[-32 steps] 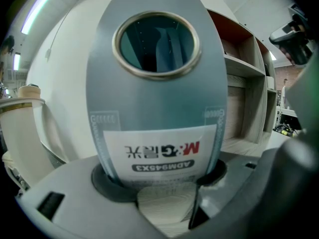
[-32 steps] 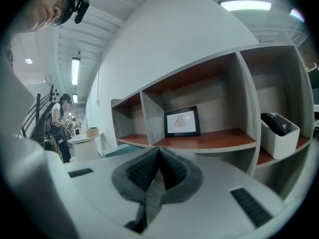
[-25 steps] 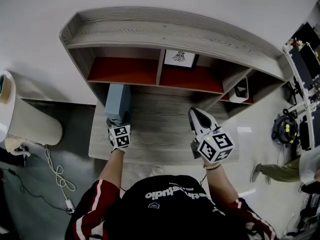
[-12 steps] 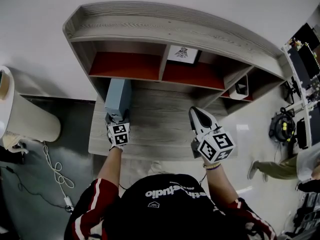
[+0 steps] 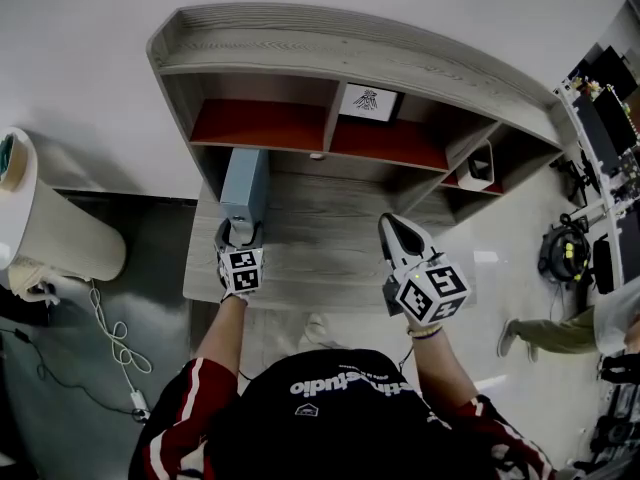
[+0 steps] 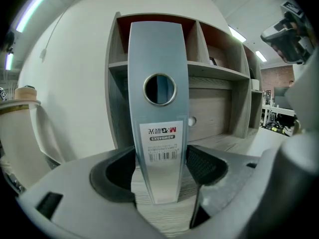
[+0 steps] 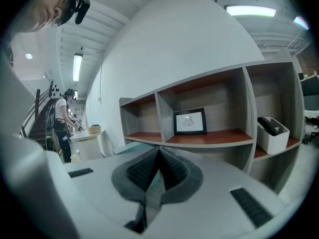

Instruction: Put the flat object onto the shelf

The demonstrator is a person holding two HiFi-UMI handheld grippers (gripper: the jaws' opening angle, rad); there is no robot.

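Note:
A grey-blue file box (image 5: 245,180) stands on the wooden desk (image 5: 320,258) at the left. Its far end reaches under the shelf unit (image 5: 350,63). In the left gripper view its spine (image 6: 158,118), with a finger hole and a white label, faces me. My left gripper (image 5: 240,236) straddles the near end of the box. Its jaws (image 6: 158,171) have just been opening and now stand wide, with the spine between the pads and not visibly pinched. My right gripper (image 5: 392,226) hovers over the desk's right half, shut (image 7: 158,171) and empty.
A framed picture (image 5: 369,101) stands in the shelf's middle compartment and a white bin (image 5: 481,173) in the right one. A beige cylinder (image 5: 50,233) and a cable (image 5: 115,353) are on the floor at left. A person (image 5: 555,336) is at the right.
The left gripper has drawn back a little along the box toward me, so its fingers now show around the box's near end. The right gripper has shifted back slightly too, still shut.

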